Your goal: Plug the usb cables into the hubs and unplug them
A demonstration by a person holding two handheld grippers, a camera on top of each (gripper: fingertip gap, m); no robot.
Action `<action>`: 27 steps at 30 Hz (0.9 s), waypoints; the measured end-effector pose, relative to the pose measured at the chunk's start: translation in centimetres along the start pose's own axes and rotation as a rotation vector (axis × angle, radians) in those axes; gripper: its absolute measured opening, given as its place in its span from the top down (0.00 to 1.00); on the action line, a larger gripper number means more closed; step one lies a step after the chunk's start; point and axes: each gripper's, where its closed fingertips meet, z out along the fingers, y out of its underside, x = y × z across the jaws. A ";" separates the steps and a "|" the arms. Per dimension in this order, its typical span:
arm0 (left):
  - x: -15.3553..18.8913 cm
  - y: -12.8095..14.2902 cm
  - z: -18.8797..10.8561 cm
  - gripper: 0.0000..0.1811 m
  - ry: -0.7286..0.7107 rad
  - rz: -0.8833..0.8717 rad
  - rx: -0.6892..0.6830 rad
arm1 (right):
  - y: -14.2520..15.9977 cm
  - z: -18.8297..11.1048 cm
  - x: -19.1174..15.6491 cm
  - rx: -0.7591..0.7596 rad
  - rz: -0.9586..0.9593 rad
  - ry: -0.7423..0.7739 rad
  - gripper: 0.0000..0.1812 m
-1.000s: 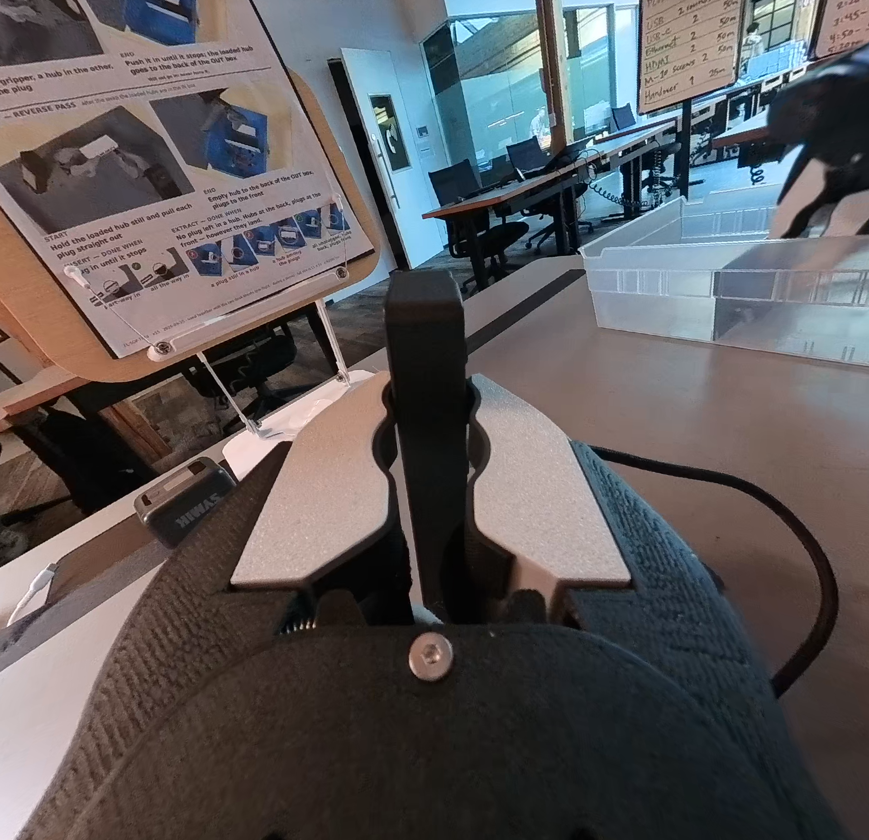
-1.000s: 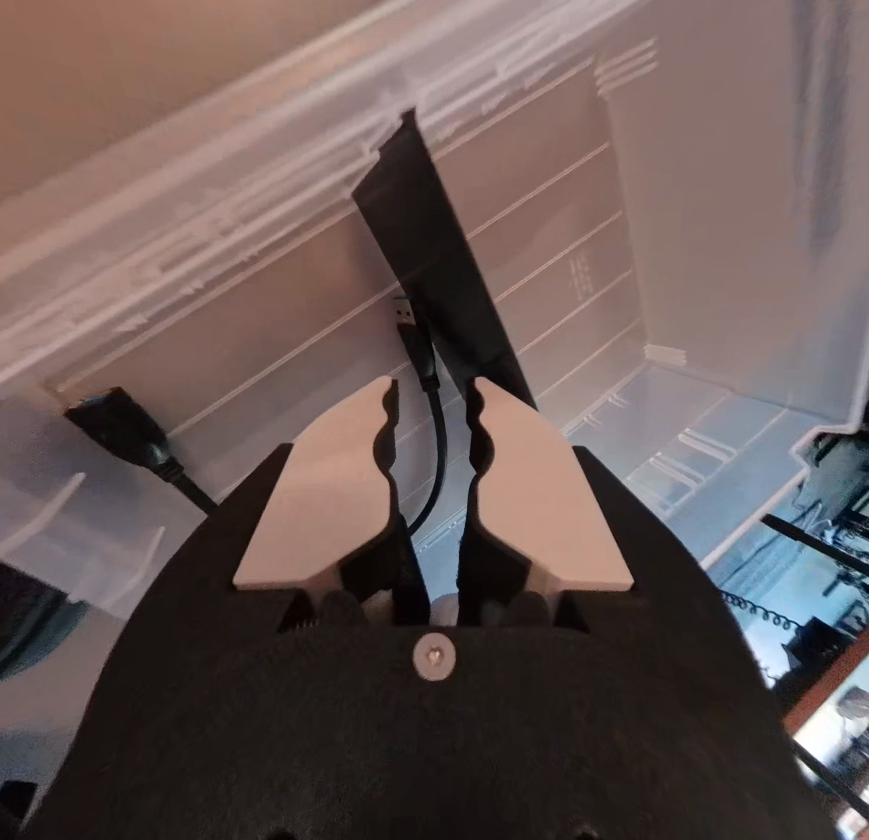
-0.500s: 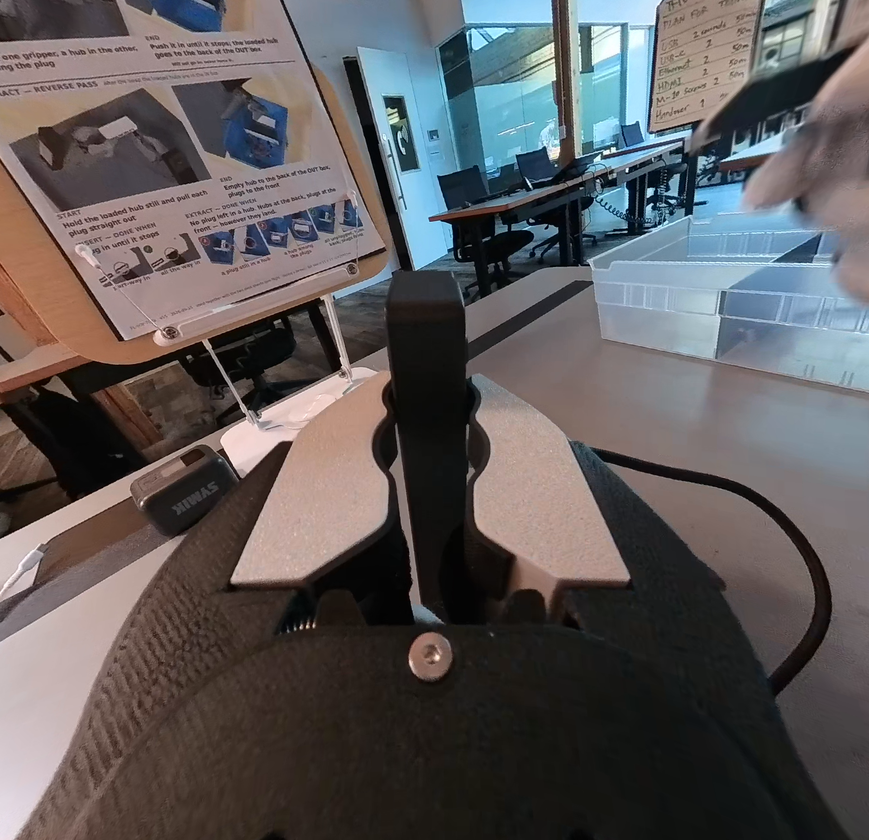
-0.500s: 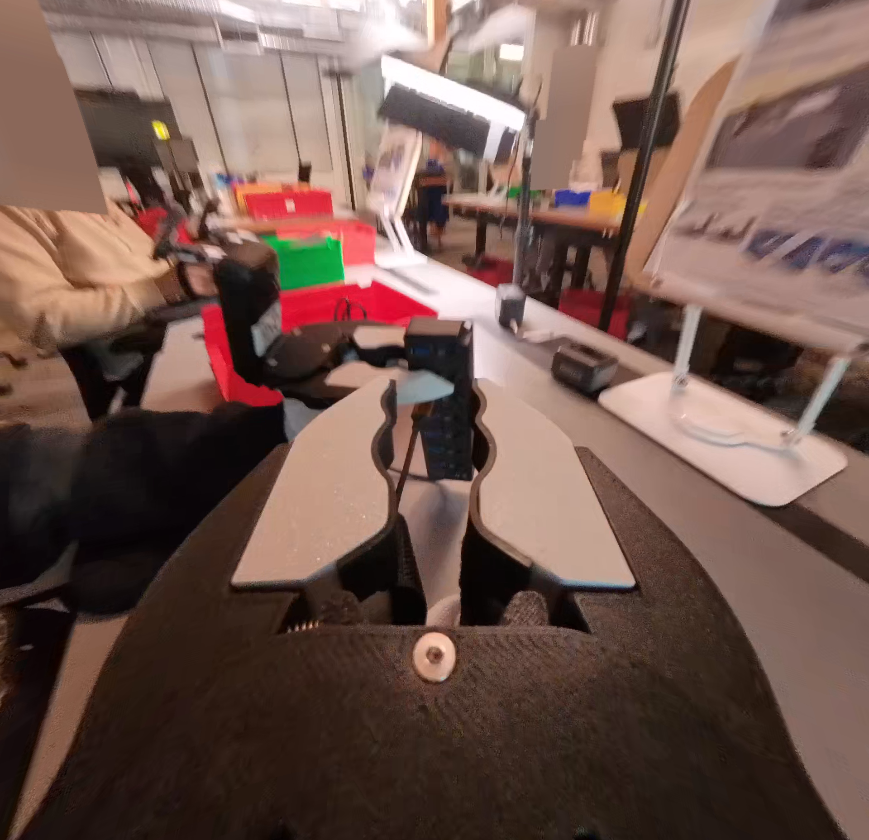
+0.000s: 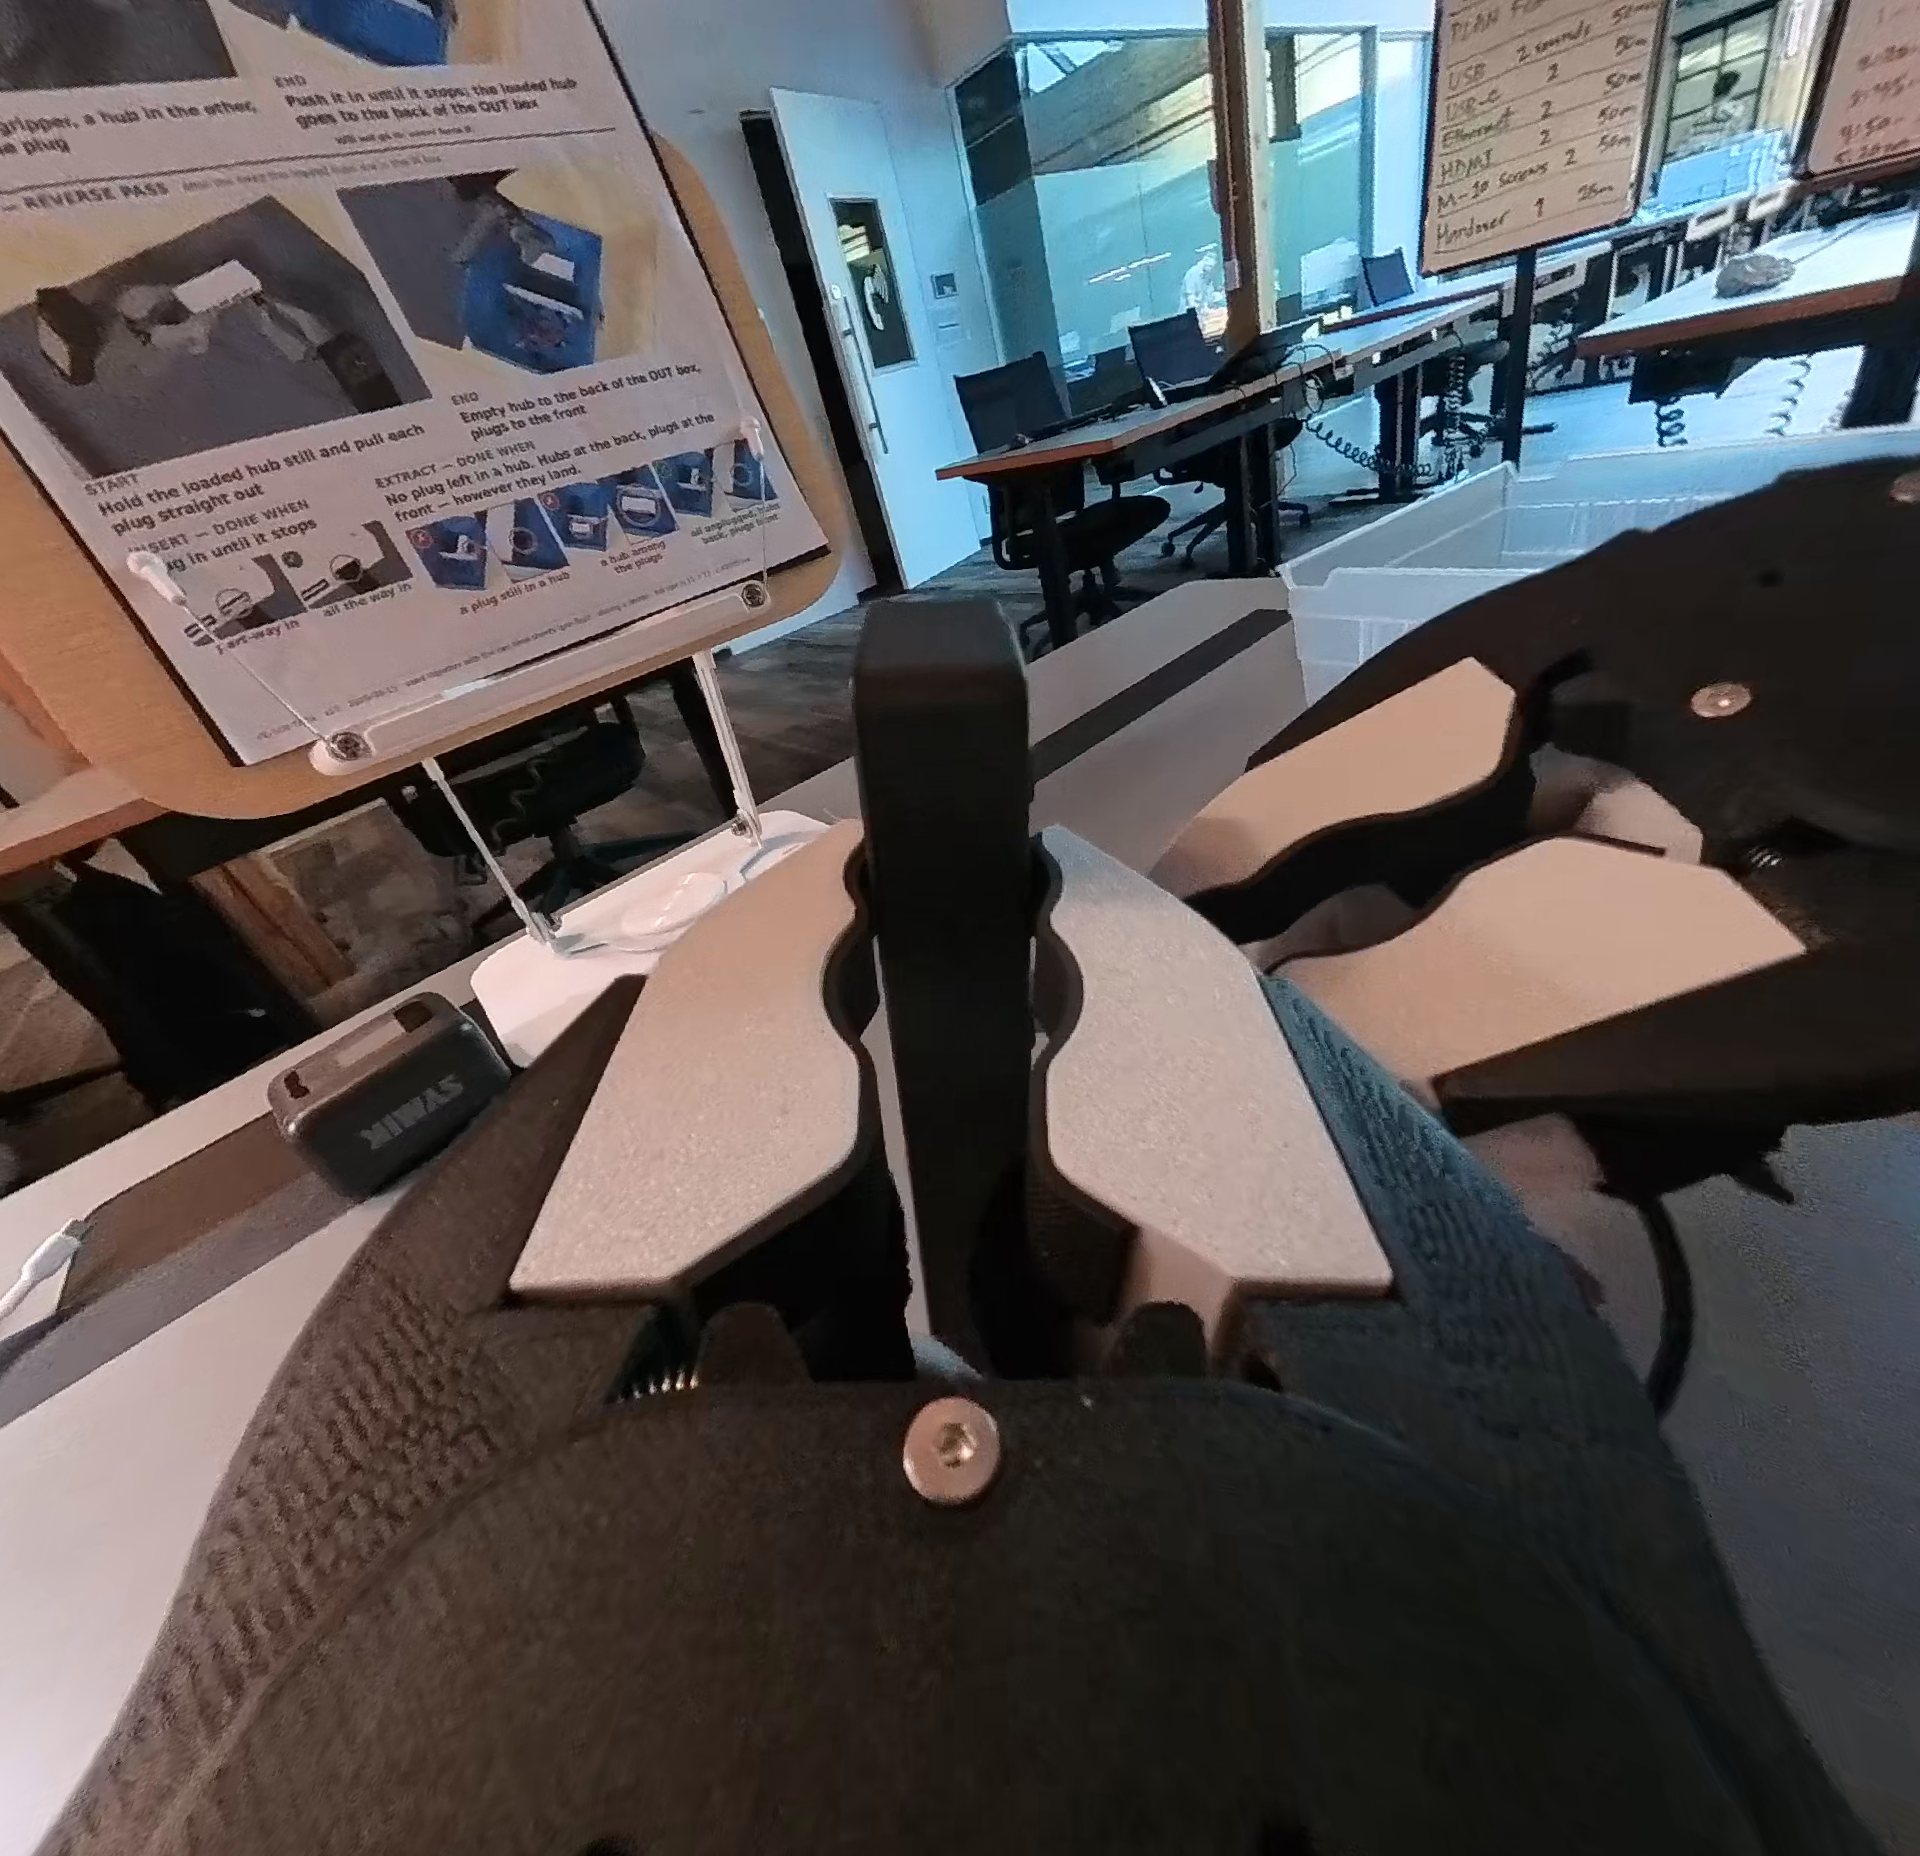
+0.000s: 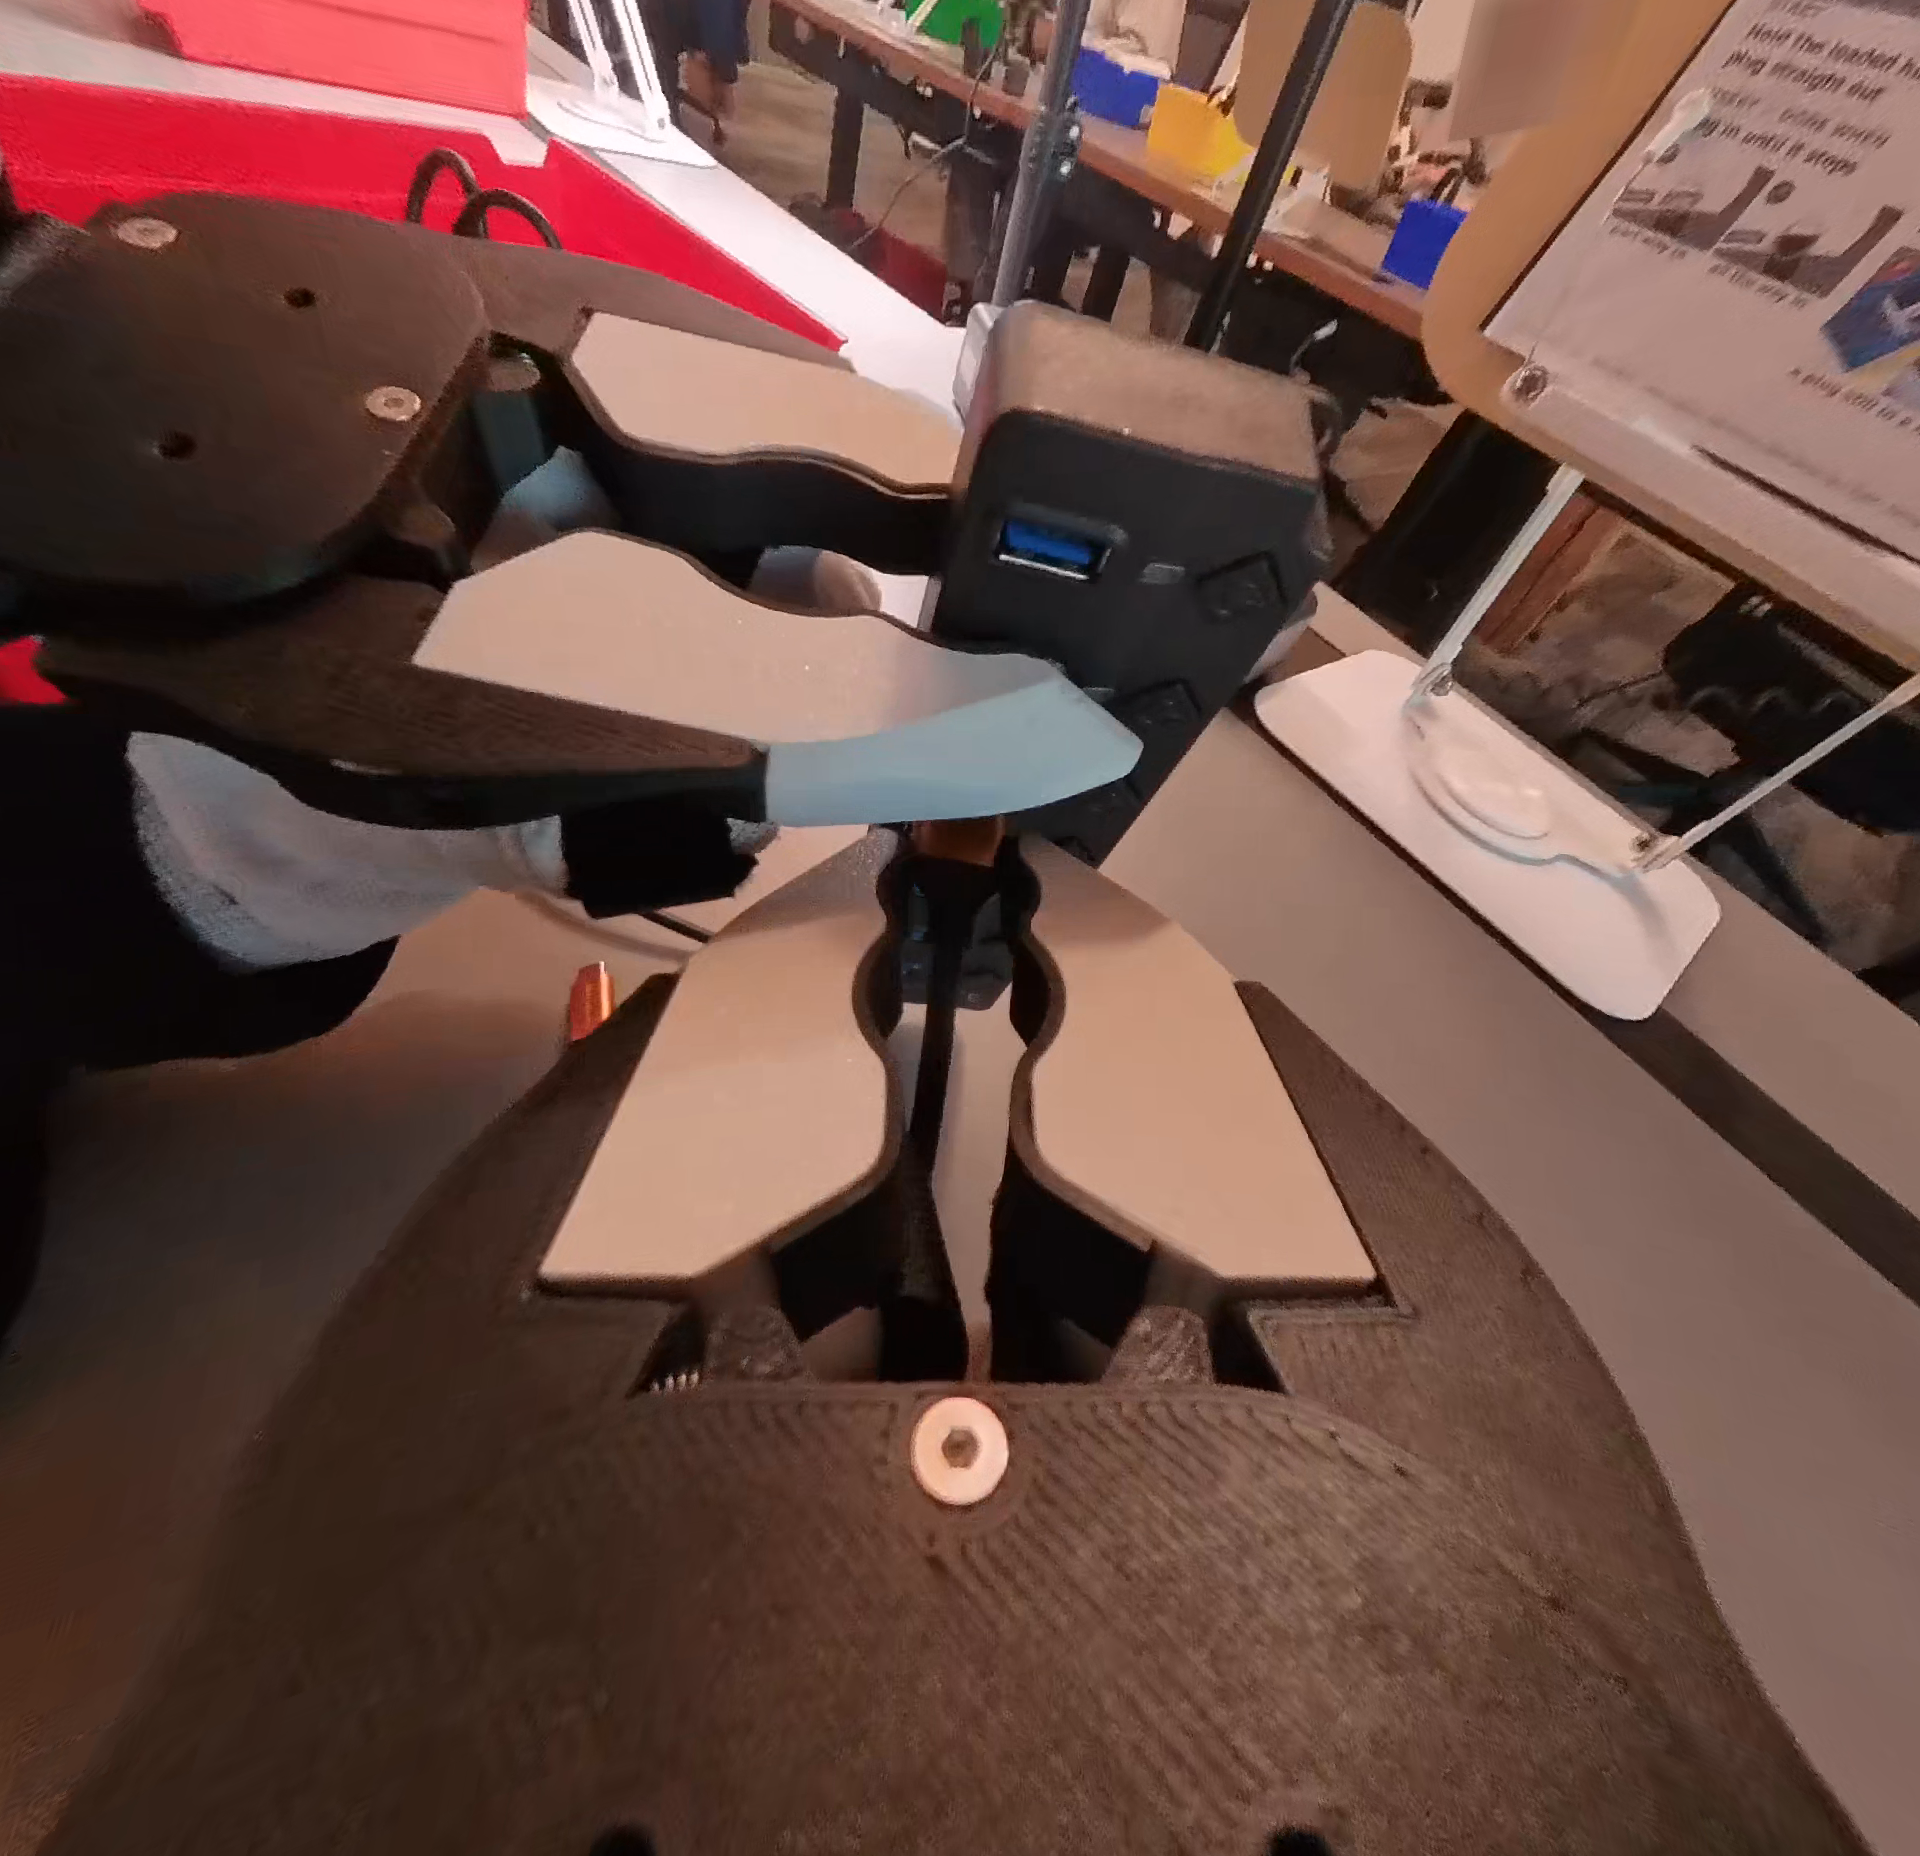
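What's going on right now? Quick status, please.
Left gripper clamps the black hub. Right gripper grips the USB plug, just short of the hub. Left finger hides the tip.

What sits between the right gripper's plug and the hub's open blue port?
In the right wrist view, the left gripper's lower finger crosses between the plug and the hub's blue port.

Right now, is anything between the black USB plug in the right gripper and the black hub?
Partly: the left gripper's lower finger crosses just above the black USB plug, hiding its tip and the black hub ports there.
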 end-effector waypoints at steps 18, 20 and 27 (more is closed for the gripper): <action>-5.2 0.0 -1.8 0.86 -0.146 -0.106 0.033 | -10.0 -13.1 2.9 0.387 0.139 -0.198 0.92; -4.8 0.4 -1.5 0.86 -0.139 -0.069 0.011 | -11.7 -16.2 4.3 0.417 0.109 -0.202 0.92; -3.7 0.8 -0.9 0.86 -0.103 -0.036 -0.013 | -12.8 -25.7 11.1 0.326 -0.066 0.003 0.91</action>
